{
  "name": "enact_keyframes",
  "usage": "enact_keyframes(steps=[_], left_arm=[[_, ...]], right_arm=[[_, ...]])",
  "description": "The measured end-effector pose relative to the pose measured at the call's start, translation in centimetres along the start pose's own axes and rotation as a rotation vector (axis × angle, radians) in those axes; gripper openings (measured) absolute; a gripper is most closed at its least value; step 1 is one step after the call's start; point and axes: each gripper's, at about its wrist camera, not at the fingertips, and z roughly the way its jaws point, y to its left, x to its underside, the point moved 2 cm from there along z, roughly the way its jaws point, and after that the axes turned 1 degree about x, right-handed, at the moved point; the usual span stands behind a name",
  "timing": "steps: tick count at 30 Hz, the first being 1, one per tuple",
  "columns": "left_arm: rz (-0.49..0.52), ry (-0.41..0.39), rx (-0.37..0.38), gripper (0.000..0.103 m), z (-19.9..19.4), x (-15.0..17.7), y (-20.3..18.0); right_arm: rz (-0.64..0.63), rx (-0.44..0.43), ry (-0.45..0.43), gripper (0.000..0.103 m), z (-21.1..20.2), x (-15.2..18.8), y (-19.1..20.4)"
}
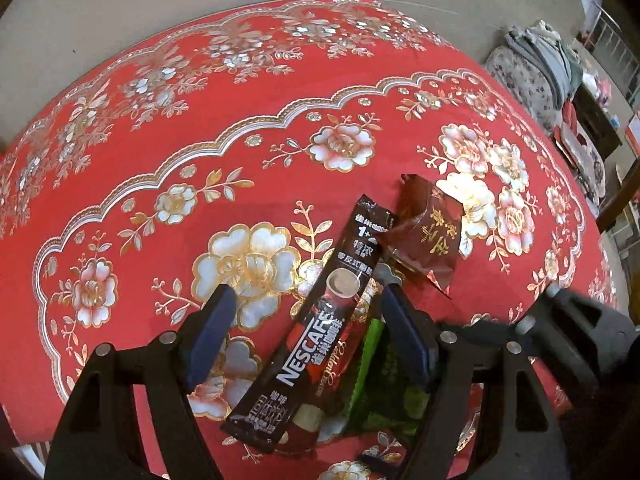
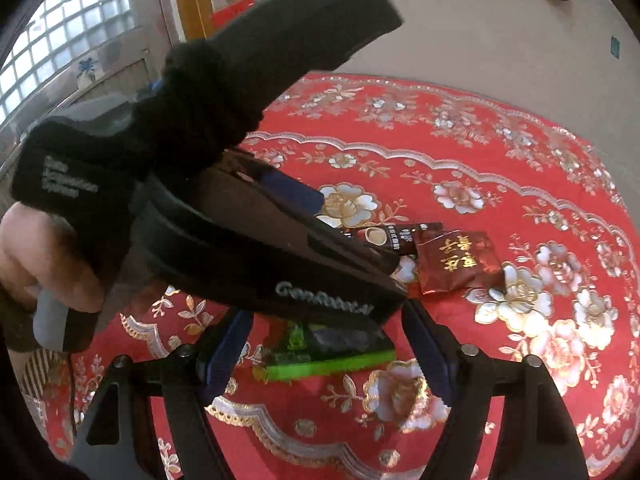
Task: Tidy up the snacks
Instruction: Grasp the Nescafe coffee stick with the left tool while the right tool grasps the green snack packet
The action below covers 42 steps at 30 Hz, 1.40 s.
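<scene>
Three packets are sitting close together on the red floral tablecloth [image 1: 280, 140]: a dark Nescafé coffee stick [image 1: 320, 320], a green packet [image 1: 380, 368] partly tucked under the stick's right edge, and a dark red packet with gold characters [image 1: 428, 236] lying just beyond, at the stick's far end. Judging from this clustering, the gathering part of the task is looking largely done — no box, tray or other container is showing in either view, so where the snacks are finally going I cannot tell. The left gripper [image 1: 304, 300] is hovering over the stick with its fingers spread wide, one blue pad on each side, gripping nothing. The right gripper [image 2: 324, 336] is likewise standing open, with the green packet [image 2: 332, 356] lying between its fingers on the cloth, untouched as far as can be seen; the left tool's black body is crossing the near left of that view. The cloth is lying flat over the table, gold and silver flowers with a scalloped border. Beyond the far edge a pale floor is showing; clothes and clutter are piling up at far right, a barred window at far left.
</scene>
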Motion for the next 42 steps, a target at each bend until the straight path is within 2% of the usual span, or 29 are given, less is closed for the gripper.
enact_keyframes(steps=[1, 2, 3, 5, 7, 8, 10, 17, 27, 40, 42], left_arm=[[0.011, 0.0, -0.009, 0.073, 0.1, 0.0, -0.1], [0.027, -0.005, -0.015, 0.067, 0.0, 0.1, -0.3], [0.038, -0.009, -0.016, 0.063, -0.2, 0.3, -0.5], [0.053, -0.016, -0.038, 0.032, -0.5, 0.6, -0.6], [0.046, -0.007, -0.033, 0.027, -0.8, 1.0, -0.4], [0.046, -0.003, -0.032, 0.022, -1.0, 1.3, -0.3], [0.045, -0.001, -0.039, 0.019, -1.2, 1.9, -0.3], [-0.03, -0.011, -0.057, 0.018, -2.5, 4.6, 0.4], [-0.114, -0.107, -0.072, 0.018, -7.3, 7.9, 1.0], [-0.245, -0.201, -0.244, 0.018, -11.8, 14.7, 1.4], [-0.268, -0.214, -0.234, 0.018, -12.2, 15.7, 1.5]], right_arm=[[0.003, 0.001, 0.008, 0.053, 0.3, 0.0, 0.0], [0.009, 0.001, 0.017, 0.047, 0.5, 0.0, 0.0], [0.025, -0.012, 0.014, 0.045, 0.5, 0.0, -0.1], [0.033, -0.016, 0.011, 0.043, 0.3, 0.2, 0.0], [0.028, -0.004, 0.005, 0.037, -0.2, 0.5, 0.2], [0.026, 0.004, 0.002, 0.036, -0.4, 0.7, 0.3], [0.027, 0.009, 0.011, 0.035, -0.9, 1.2, 0.3], [0.068, 0.022, -0.001, 0.035, -3.3, 4.0, 0.5], [0.143, -0.011, -0.062, 0.035, -6.2, 5.4, 1.4], [0.102, -0.035, -0.108, 0.035, -7.8, 5.5, 6.5], [0.099, -0.042, -0.113, 0.035, -7.8, 5.4, 7.2]])
